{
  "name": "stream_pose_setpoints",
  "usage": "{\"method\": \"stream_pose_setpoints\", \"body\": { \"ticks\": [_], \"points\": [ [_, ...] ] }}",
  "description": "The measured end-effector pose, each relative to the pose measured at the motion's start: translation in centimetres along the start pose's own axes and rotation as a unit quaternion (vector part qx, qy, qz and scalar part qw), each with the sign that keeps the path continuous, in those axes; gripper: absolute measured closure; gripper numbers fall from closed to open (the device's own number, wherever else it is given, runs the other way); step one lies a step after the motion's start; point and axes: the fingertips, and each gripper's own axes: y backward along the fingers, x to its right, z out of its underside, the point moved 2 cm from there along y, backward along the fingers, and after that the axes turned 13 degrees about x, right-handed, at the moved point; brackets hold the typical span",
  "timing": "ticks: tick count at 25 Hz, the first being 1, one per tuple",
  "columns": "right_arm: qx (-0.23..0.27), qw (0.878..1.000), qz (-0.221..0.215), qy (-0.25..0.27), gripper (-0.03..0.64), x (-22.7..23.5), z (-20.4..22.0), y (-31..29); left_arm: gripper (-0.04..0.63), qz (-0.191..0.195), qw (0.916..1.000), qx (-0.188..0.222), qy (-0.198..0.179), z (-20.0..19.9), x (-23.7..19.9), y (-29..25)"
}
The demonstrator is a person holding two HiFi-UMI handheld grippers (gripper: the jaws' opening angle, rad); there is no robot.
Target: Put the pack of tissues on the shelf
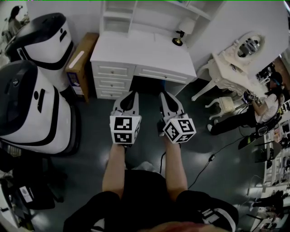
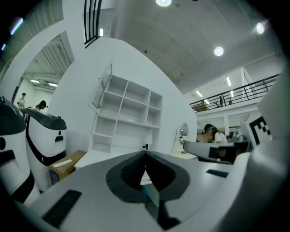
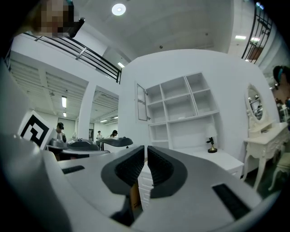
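Your left tool [image 1: 130, 95]: jaws together, holding nothing.
Your right tool [image 1: 166, 96]: jaws together, empty.
Table [image 1: 140, 47]: straight ahead of you, shelf [image 1: 134, 18] above it.

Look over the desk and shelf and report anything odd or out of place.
Nothing looks spilled or damaged. The hinged door at the upper left of the white shelf unit stands swung open. No pack of tissues shows in any view.

shelf [image 1: 136, 13] on desk [image 1: 140, 50], lamp [image 1: 179, 38] on desk, box [image 1: 81, 63] left of desk
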Motion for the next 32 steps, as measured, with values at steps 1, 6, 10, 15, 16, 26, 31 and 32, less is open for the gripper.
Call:
{"method": "stream_pose_setpoints", "body": {
  "ticks": [1, 6, 10, 15, 16, 26, 31, 32],
  "points": [
    [-0.001, 1.0, 0.002, 0.001, 0.578, 0.1, 0.0, 0.0, 0.584, -0.002, 1.0, -0.005, 0.003, 0.3, -0.1, 0.0],
    [-0.008, 1.0, 0.013, 0.006, 0.579, -0.1, 0.5, 0.8, 0.584, 0.005, 0.9997, -0.013, 0.02, 0.9, 0.2, 0.1],
    [-0.017, 0.999, 0.017, 0.026, 0.579, 0.6, 0.3, 1.4, 0.584, 0.009, 0.9989, -0.016, 0.044, 2.2, 0.8, -0.6],
    [-0.034, 0.998, 0.046, 0.008, 0.58, 4.1, 1.9, 2.5, 0.584, 0.011, 0.9978, -0.039, 0.052, 4.3, 2.0, -2.3],
    [-0.038, 0.998, 0.047, 0.002, 0.578, 4.6, 2.5, 2.5, 0.584, 0.008, 0.998, -0.041, 0.048, 4.5, 1.9, -2.5],
    [-0.039, 0.996, -0.004, -0.08, 0.578, 5.0, 8.2, -4.5, 0.584, -0.066, 0.994, -0.087, -0.007, 7.1, -4.3, -4.3],
    [-0.044, 0.993, 0.023, -0.106, 0.578, 10.1, 10.2, -7.3, 0.584, -0.079, 0.9906, -0.111, -0.009, 8.8, -6.0, -8.9],
    [-0.042, 0.993, 0.035, -0.107, 0.58, 11.7, 10.2, -7.7, 0.584, -0.073, 0.9907, -0.115, -0.007, 9.2, -5.7, -10.2]
  ]
}}
